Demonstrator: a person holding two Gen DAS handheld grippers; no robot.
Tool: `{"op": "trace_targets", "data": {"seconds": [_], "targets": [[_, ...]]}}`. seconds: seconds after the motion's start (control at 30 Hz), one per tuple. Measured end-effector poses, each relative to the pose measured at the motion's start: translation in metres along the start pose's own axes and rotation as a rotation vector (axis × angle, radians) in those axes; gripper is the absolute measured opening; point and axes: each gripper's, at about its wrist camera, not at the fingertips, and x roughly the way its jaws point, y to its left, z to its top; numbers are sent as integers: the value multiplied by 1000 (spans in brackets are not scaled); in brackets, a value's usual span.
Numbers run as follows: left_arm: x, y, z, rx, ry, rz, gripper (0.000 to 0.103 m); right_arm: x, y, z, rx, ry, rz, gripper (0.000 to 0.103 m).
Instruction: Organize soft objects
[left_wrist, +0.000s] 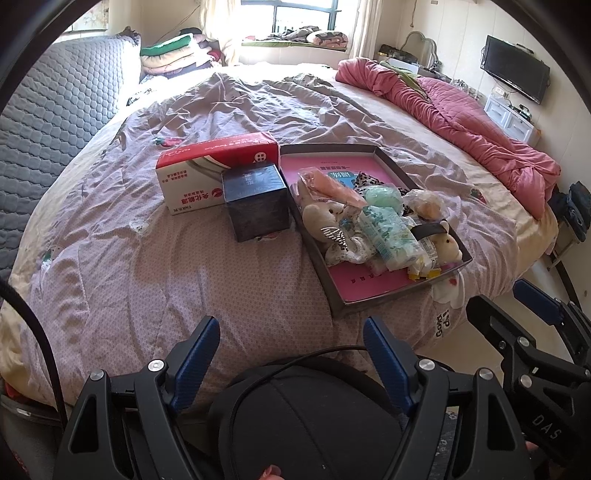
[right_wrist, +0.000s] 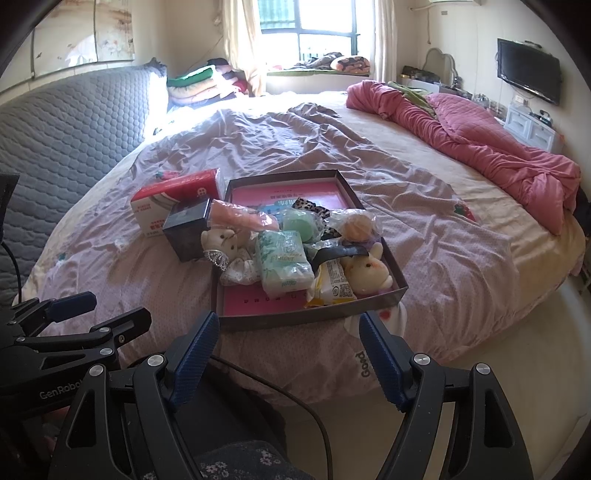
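Observation:
A shallow dark tray with a pink floor (left_wrist: 369, 288) (right_wrist: 258, 302) lies on the bed and holds a pile of soft things: a cream plush bear (left_wrist: 321, 218) (right_wrist: 221, 236), a green tissue pack (left_wrist: 391, 232) (right_wrist: 282, 260), a small plush rabbit (left_wrist: 448, 242) (right_wrist: 367, 269), a green round pouch (right_wrist: 299, 221) and wrapped snacks. My left gripper (left_wrist: 291, 354) is open and empty, low in front of the bed edge. My right gripper (right_wrist: 288, 350) is open and empty just before the tray's near rim. The right gripper also shows in the left wrist view (left_wrist: 517, 306).
A red and white carton (left_wrist: 207, 166) (right_wrist: 173, 199) and a dark box (left_wrist: 255, 199) (right_wrist: 188, 225) stand left of the tray. A rumpled pink quilt (left_wrist: 480, 122) lies at the right. A grey padded headboard (left_wrist: 48, 110) is at the left. A TV (right_wrist: 528, 70) hangs on the far wall.

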Motion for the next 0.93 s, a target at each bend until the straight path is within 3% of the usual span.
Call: {"op": "trace_targets", "data": {"seconds": [0.93], "targets": [[6,19,-1,-52,-10,-1,79,7,-14,5,35,5,-5,79]]}}
